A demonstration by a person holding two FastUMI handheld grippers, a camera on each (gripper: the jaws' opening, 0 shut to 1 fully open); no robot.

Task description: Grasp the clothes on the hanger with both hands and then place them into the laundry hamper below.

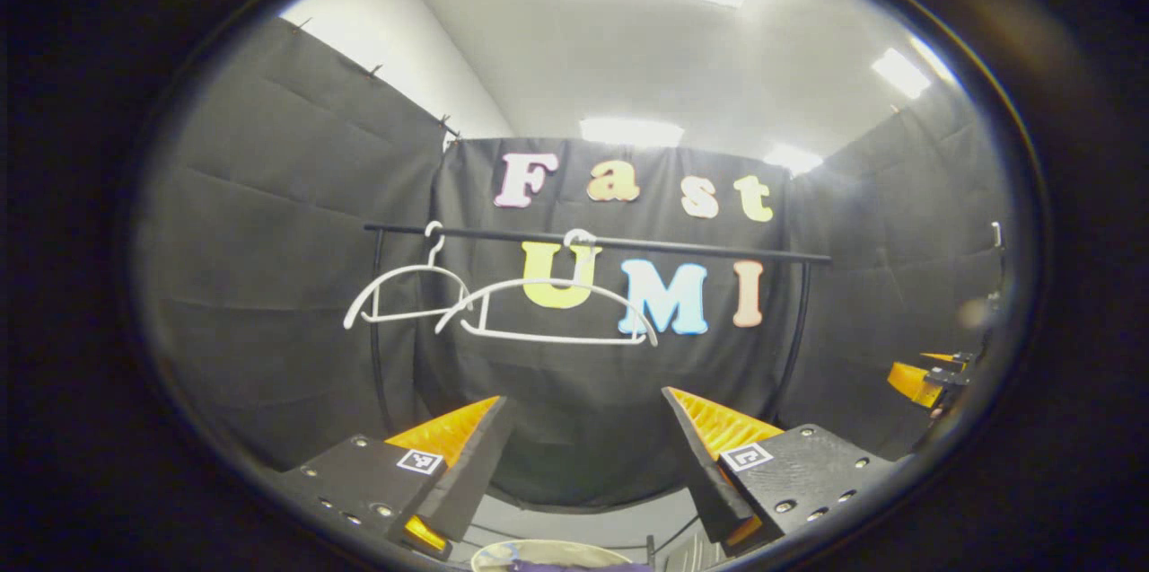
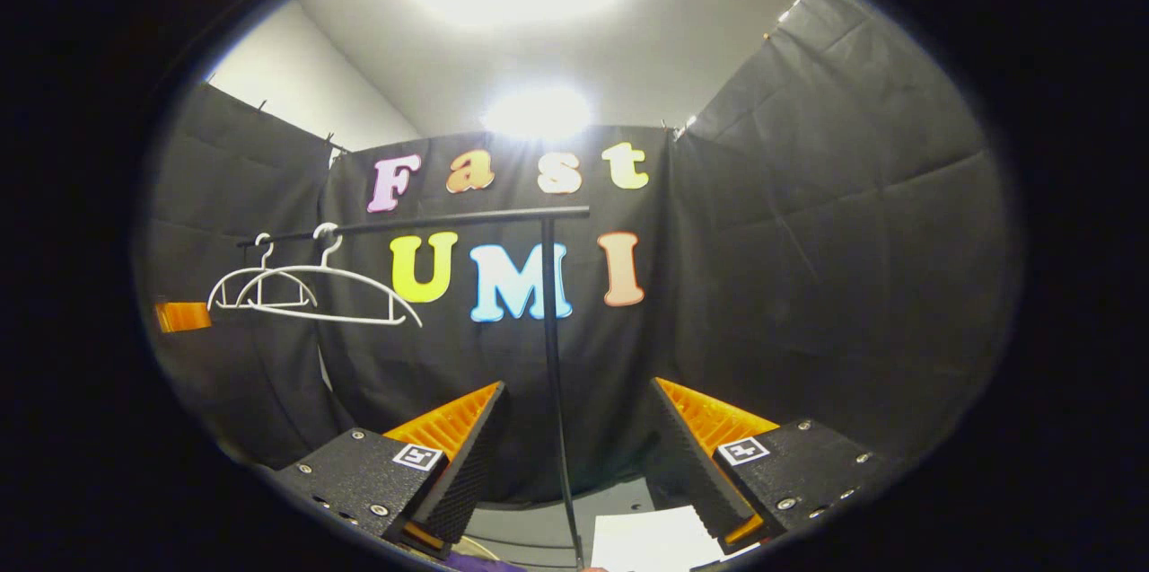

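The black rail (image 1: 592, 242) carried two bare white hangers (image 1: 548, 307). Below, purple clothes (image 1: 574, 567) lay in the pale-rimmed hamper (image 1: 548, 549). The left hand-held gripper (image 1: 588, 446) and right hand-held gripper (image 2: 574, 437) were both spread wide, holding nothing.

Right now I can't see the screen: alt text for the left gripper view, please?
Two bare white hangers hang on a black rail before a black cloth wall. The left gripper is open below, a hamper rim at the bottom edge.
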